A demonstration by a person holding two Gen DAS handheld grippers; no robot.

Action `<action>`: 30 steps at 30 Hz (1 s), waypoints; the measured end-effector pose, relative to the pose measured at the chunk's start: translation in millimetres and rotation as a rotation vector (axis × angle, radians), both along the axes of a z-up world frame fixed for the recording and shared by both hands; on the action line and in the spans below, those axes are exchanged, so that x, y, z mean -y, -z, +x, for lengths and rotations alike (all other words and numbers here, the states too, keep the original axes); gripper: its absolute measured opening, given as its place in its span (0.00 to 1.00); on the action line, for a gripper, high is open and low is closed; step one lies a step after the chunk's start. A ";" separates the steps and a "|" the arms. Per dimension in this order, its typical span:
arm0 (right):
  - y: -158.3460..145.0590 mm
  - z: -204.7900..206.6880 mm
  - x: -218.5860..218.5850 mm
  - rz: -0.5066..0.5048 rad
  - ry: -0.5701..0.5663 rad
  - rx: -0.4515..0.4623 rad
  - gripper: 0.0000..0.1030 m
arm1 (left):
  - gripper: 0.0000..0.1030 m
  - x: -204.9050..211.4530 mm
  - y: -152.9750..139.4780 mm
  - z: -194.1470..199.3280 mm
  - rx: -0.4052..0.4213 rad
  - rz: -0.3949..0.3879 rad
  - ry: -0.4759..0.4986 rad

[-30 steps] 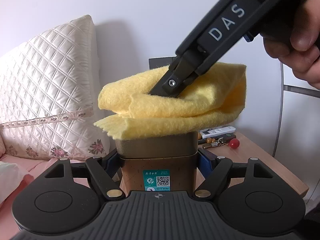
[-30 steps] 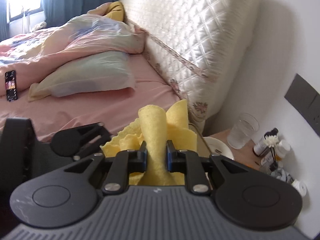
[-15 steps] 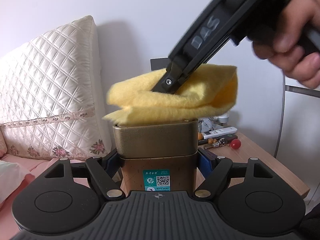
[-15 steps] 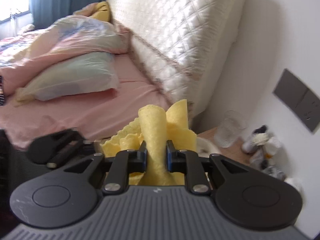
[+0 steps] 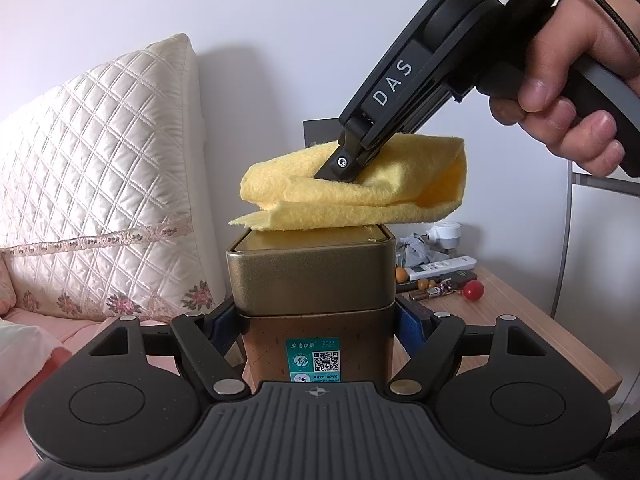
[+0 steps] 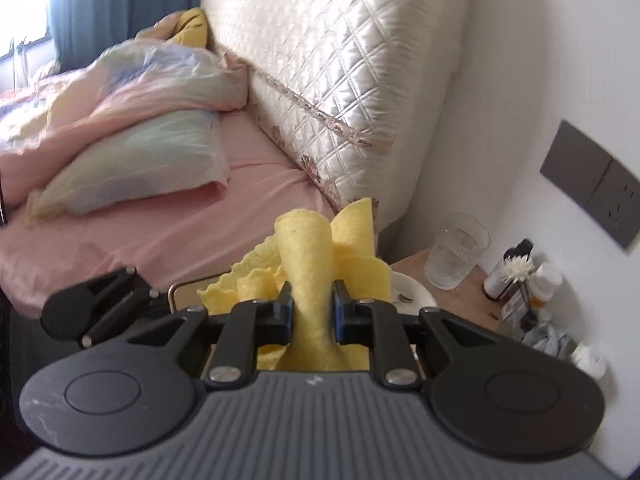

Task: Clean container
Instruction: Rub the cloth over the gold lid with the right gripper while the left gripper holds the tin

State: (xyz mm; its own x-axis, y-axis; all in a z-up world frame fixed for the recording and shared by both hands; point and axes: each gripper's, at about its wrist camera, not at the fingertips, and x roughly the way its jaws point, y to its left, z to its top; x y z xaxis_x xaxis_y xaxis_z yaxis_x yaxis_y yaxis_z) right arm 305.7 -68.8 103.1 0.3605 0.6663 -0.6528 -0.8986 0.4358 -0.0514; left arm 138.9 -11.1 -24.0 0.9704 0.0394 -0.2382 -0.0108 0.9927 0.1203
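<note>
Left claw [image 5: 318, 320] squeezing a gold tin [image 5: 312, 276] by its sides, right claw [image 6: 312, 312] pinching a yellow cloth [image 5: 360, 196], cloth resting on the tin's lid

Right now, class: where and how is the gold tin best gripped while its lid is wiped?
Grip the gold tin across its flat side walls below the lid seam, from the front, as the left hand-held gripper does; that leaves the lid top free for the yellow cloth.

Satiny metal tin [image 5: 310, 276], fuzzy yellow cloth [image 5: 360, 196]
</note>
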 end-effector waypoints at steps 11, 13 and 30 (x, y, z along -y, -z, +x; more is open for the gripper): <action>-6.8 -50.7 -12.9 -0.078 -0.135 0.042 0.19 | 0.78 -0.6 0.9 -0.5 0.003 0.009 0.006; -6.7 -42.6 -12.2 -0.079 -0.113 0.047 0.19 | 0.78 0.0 1.3 -0.6 0.004 0.012 0.006; -4.1 -53.2 -18.6 -0.102 -0.112 0.101 0.19 | 0.79 4.1 4.0 -1.4 0.010 0.033 0.001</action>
State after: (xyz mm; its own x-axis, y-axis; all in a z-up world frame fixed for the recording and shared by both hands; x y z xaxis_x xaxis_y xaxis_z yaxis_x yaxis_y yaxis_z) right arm 252.6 -50.2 107.2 0.3550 0.6379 -0.6834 -0.9292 0.3212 -0.1828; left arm 137.5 -15.2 -28.1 0.9727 0.0459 -0.2274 -0.0109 0.9882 0.1527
